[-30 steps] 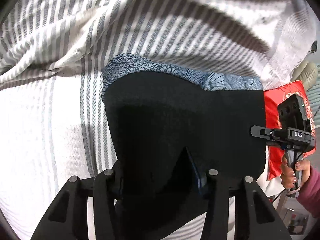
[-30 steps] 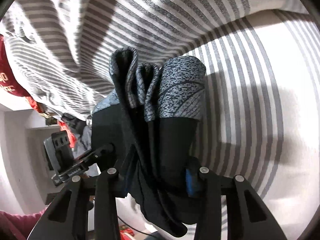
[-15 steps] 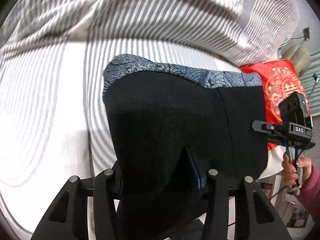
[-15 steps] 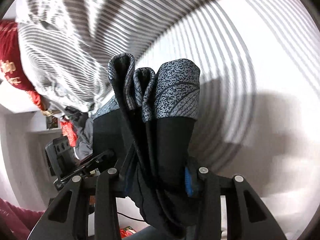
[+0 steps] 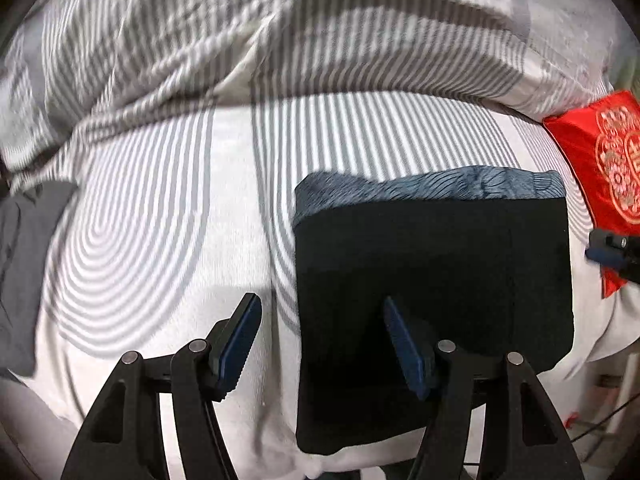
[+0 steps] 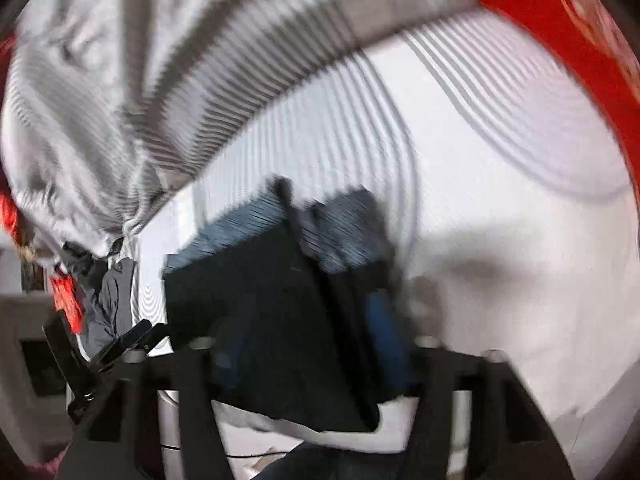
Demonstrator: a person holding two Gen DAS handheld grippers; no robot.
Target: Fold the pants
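The folded black pants [image 5: 432, 280], with a blue-grey patterned band along their far edge, lie flat on the striped bed sheet [image 5: 168, 216]. My left gripper [image 5: 324, 344] is open; its right finger rests over the pants' near left corner and its left finger is over bare sheet. In the blurred right wrist view the pants [image 6: 272, 312] lie between my right gripper's [image 6: 312, 352] fingers, which look still closed on the folded edge. The right gripper's tip [image 5: 612, 252] shows at the right edge of the left wrist view.
A bunched striped duvet [image 5: 280, 32] lies across the far side of the bed. A red embroidered cushion [image 5: 600, 160] sits at the right. A grey garment [image 5: 20, 264] lies at the left edge. The bed's near edge runs just under the pants.
The pants came down from hanging between both grippers to lying flat on the sheet. My left gripper opened and let go. The right wrist view swung and blurred.
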